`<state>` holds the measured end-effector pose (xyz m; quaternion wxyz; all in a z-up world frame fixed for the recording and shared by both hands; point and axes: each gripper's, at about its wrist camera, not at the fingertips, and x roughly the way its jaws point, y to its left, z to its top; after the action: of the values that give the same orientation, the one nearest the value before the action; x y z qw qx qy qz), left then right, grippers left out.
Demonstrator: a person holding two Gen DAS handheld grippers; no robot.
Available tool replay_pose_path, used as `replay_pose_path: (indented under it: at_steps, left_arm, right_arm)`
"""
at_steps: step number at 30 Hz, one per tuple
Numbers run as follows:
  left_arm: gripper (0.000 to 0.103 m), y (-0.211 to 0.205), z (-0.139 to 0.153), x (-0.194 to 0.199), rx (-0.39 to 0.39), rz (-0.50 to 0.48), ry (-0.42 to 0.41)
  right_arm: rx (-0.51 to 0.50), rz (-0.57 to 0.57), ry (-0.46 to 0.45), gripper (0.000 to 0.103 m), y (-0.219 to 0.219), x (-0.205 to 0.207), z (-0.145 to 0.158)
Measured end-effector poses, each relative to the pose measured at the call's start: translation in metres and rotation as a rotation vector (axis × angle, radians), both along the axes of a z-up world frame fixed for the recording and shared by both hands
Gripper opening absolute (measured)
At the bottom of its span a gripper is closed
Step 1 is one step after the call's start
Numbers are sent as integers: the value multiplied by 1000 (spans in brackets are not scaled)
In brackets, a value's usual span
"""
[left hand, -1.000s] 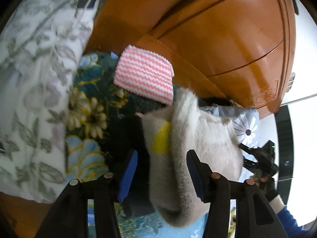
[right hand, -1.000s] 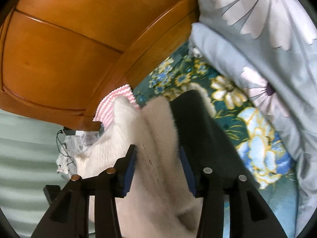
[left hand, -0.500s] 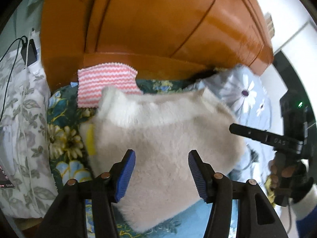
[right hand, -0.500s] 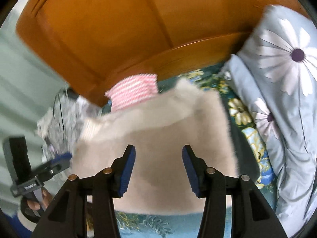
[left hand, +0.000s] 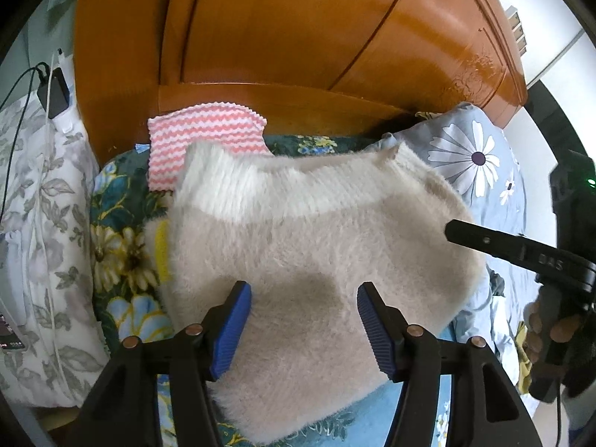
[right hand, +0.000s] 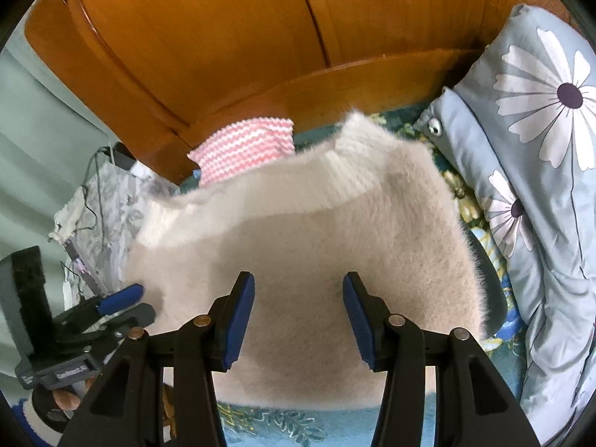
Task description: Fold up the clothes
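A fluffy beige sweater [left hand: 316,246] with a white ribbed band lies folded flat on the floral bedspread [left hand: 119,246]; it also shows in the right wrist view [right hand: 316,246]. My left gripper [left hand: 303,326] is open and empty above its near edge. My right gripper [right hand: 298,314] is open and empty above the sweater too. The right gripper shows at the right of the left wrist view [left hand: 521,253], and the left gripper at the lower left of the right wrist view [right hand: 111,309]. A folded pink-and-white zigzag cloth [left hand: 201,141] lies behind the sweater.
A wooden headboard [left hand: 298,29] stands behind the bed. A blue daisy-print quilt [right hand: 540,149] is bunched on the right. A grey leaf-print pillow [left hand: 41,223] with a charger and cable [left hand: 54,89] lies on the left.
The sweater, held up and hanging a second ago, has been laid down folded on the bed. Both grippers have let it go and pulled back over it.
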<state>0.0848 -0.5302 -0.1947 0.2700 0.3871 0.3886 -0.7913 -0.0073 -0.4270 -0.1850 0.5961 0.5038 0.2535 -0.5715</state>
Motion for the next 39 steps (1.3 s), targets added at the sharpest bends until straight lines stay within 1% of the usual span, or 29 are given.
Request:
replay_pose_path:
  at_steps: [2, 6, 7, 8, 10, 11, 14, 15, 16, 20, 27, 32, 39]
  left_arm:
    - [67, 4, 3, 0, -11, -4, -4]
    - [72, 15, 10, 2, -29, -11, -6]
    - [75, 18, 11, 3, -30, -12, -5]
    - [76, 22, 13, 4, -35, -15, -3]
    - [81, 30, 17, 5, -44, -23, -1]
    - [82, 34, 18, 6, -49, -29, -1]
    - [88, 46, 24, 8, -66, -46, 16]
    - [94, 50, 26, 9, -72, -52, 21]
    - [103, 55, 28, 10, -78, -58, 27]
    - [103, 69, 38, 16, -108, -57, 51]
    - [103, 94, 55, 27, -162, -55, 93]
    - [103, 109, 48, 26, -187, -41, 6]
    - [103, 129, 37, 26, -218, -23, -112]
  right_arm:
    - [-17, -8, 15, 55, 8, 4, 7]
    - [-35, -25, 17, 56, 30, 12, 15]
    - [-35, -33, 12, 58, 37, 13, 15]
    - [-35, -41, 7, 66, 43, 15, 16]
    - [-33, -59, -6, 78, 57, 19, 15]
    - [-33, -70, -13, 79, 66, 21, 15]
    - [-8, -93, -23, 80, 83, 24, 8]
    - [1, -100, -27, 81, 89, 25, 6]
    - [10, -107, -20, 81, 94, 27, 4]
    - [19, -114, -5, 81, 110, 32, 2]
    - [15, -115, 65, 81, 133, 43, 2]
    - [6, -108, 122, 81, 149, 54, 1]
    - [35, -105, 146, 81, 165, 64, -11]
